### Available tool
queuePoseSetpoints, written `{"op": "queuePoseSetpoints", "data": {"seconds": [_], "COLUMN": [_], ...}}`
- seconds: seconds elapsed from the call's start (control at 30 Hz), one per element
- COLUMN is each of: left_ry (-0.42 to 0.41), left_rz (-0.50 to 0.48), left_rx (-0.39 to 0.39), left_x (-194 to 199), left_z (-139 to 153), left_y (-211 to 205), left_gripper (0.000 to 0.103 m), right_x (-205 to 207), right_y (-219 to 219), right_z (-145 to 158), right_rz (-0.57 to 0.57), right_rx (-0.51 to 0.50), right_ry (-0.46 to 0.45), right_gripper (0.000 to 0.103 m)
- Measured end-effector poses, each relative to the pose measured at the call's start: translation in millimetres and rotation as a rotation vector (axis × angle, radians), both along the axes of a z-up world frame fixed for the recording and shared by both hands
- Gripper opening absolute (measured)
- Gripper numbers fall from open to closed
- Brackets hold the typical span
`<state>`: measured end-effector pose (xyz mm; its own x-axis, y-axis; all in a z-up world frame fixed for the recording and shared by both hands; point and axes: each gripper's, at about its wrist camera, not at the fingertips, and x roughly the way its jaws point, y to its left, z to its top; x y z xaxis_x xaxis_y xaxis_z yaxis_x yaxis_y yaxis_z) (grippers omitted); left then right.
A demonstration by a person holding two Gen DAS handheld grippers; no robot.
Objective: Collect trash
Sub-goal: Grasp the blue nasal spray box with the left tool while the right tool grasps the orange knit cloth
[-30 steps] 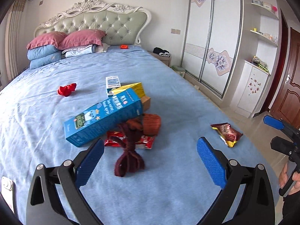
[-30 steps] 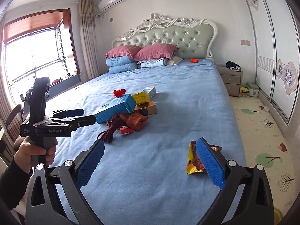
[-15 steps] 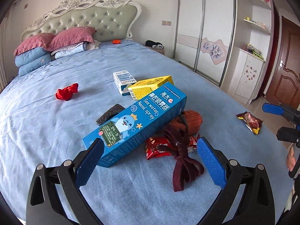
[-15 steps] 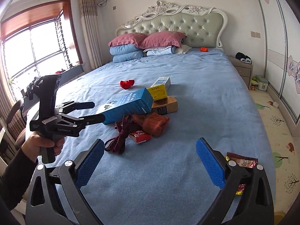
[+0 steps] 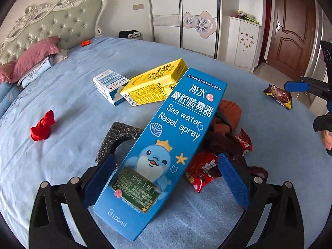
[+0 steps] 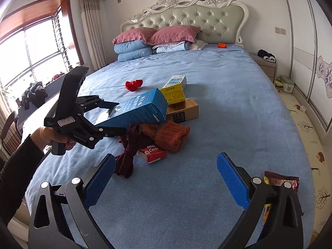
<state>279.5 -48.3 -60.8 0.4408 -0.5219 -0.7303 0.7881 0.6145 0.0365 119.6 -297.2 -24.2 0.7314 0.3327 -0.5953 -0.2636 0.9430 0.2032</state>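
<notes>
One long blue nasal-spray box (image 5: 164, 143) with cartoon dolphin

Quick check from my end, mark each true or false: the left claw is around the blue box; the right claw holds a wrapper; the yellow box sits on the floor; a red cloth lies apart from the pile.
1. The left claw is around the blue box: true; its fingers straddle the box's near end.
2. The right claw holds a wrapper: false; it is open over bare bed.
3. The yellow box sits on the floor: false; it is on the bed.
4. A red cloth lies apart from the pile: true.
</notes>
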Motion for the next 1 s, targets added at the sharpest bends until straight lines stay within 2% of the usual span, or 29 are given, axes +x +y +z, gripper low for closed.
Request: {"op": "queuePoseSetpoints", "data": {"seconds": [0.1, 0.17, 0.2, 0.27, 0.43, 0.6, 0.8, 0.87, 0.93, 1.0], "left_ry": [0.070, 0.112, 0.133, 0.138, 0.108, 0.095, 0.095, 0.097, 0.093, 0.089], "left_rz": [0.003, 0.001, -0.006, -0.024, 0.016, 0.099, 0.184, 0.218, 0.261, 0.288], "left_rx": [-0.053, -0.078, -0.088, -0.100, -0.124, -0.218, -0.334, -0.363, -0.396, -0.406], "left_x": [14, 21, 21, 16, 1, -11, -14, -17, -21, -24], "left_z": [-7, -12, -13, -13, -17, -16, 5, 9, 11, 12], "left_y": [2, 4, 4, 5, 10, 24, 40, 45, 51, 54], "left_gripper": [0.091, 0.072, 0.068, 0.054, 0.051, 0.050, 0.050, 0.050, 0.050, 0.050], "right_x": [1, 1, 2, 4, 10, 25, 68, 82, 94, 105], "right_y": [-1, -4, -5, -8, -8, 4, 14, 15, 17, 17], "right_z": [-3, -4, -5, -6, -10, -6, -10, -15, -21, -29], "right_rz": [-0.003, -0.012, -0.017, -0.024, -0.020, 0.034, 0.062, 0.058, 0.062, 0.053], "right_rx": [0.001, 0.005, 0.009, 0.018, 0.039, 0.024, 0.013, 0.019, 0.028, 0.046], "right_ry": [0.005, 0.007, 0.008, 0.014, 0.033, 0.045, 0.108, 0.133, 0.158, 0.189], "right_gripper": [0.095, 0.095, 0.095, 0.095, 0.095, 0.094, 0.094, 0.090, 0.077, 0.073]}}
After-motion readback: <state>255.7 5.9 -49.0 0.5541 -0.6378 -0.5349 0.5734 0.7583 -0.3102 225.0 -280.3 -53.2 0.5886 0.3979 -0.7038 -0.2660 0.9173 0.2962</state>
